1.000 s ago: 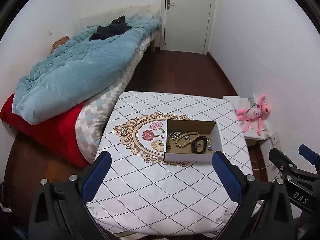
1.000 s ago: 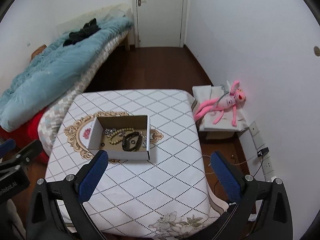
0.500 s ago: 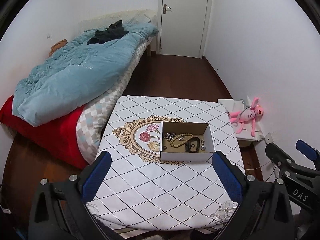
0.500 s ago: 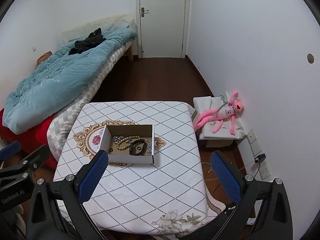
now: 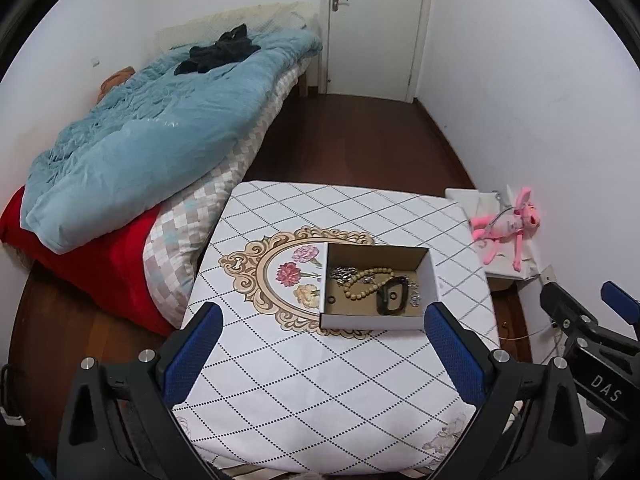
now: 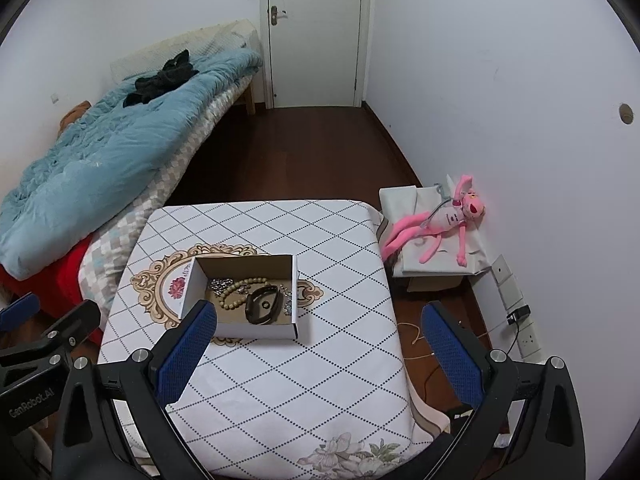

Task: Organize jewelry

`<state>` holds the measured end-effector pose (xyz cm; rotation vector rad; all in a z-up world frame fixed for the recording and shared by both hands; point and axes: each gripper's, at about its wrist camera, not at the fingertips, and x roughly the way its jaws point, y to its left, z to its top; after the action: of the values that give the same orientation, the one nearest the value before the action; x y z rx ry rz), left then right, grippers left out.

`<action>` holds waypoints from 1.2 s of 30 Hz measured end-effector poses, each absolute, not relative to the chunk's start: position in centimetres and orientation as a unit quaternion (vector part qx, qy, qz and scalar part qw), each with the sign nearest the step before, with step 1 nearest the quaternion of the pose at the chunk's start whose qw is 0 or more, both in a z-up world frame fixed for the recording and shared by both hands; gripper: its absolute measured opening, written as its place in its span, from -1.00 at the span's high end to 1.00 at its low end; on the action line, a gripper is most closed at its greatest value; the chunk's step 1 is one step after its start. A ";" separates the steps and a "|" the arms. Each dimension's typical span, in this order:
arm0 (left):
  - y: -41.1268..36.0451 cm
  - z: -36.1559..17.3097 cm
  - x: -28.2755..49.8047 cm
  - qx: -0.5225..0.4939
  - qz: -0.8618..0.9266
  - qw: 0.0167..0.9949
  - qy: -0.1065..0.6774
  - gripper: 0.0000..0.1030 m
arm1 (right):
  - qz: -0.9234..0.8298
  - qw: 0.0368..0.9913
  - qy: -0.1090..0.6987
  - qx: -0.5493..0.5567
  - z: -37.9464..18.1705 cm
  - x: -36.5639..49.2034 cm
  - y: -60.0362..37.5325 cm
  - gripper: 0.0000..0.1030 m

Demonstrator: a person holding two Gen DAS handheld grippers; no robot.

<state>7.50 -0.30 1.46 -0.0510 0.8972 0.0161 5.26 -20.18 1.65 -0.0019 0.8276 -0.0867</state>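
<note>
An open white cardboard box [image 5: 370, 322] stands on the table's diamond-patterned cloth [image 5: 304, 380]. In it lie a tan bead bracelet [image 5: 366, 286], a black band [image 5: 392, 300], silver chain pieces [image 5: 344, 273] and a small dark ring [image 5: 331, 300]. The box also shows in the right wrist view [image 6: 256, 330] with the bead bracelet [image 6: 240, 294] and black band [image 6: 262, 306]. My left gripper [image 5: 320, 344] is open and empty, high above the table's near side. My right gripper [image 6: 316, 340] is open and empty, also well above the table.
A bed with a blue duvet [image 5: 152, 136] and a red blanket [image 5: 92, 256] stands left of the table. A pink plush toy [image 6: 440, 224] lies on a white box by the right wall. Wall sockets and cables [image 6: 516, 316] sit low on the right. A closed door [image 6: 316, 32] is at the back.
Both grippers have risen and drawn back from the table; the box and table look smaller and farther in both views. Both stay open and empty.
</note>
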 end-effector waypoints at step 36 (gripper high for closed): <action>-1.1 -2.0 12.2 -0.004 -0.004 0.873 0.487 -1.00 | -0.034 0.880 0.473 -0.015 -3.7 11.9 -20.1 -1.00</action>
<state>12.24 -1.07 -2.04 -0.0081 1.0184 -0.0074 11.86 -20.07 -3.71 -0.0308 0.9861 -0.0705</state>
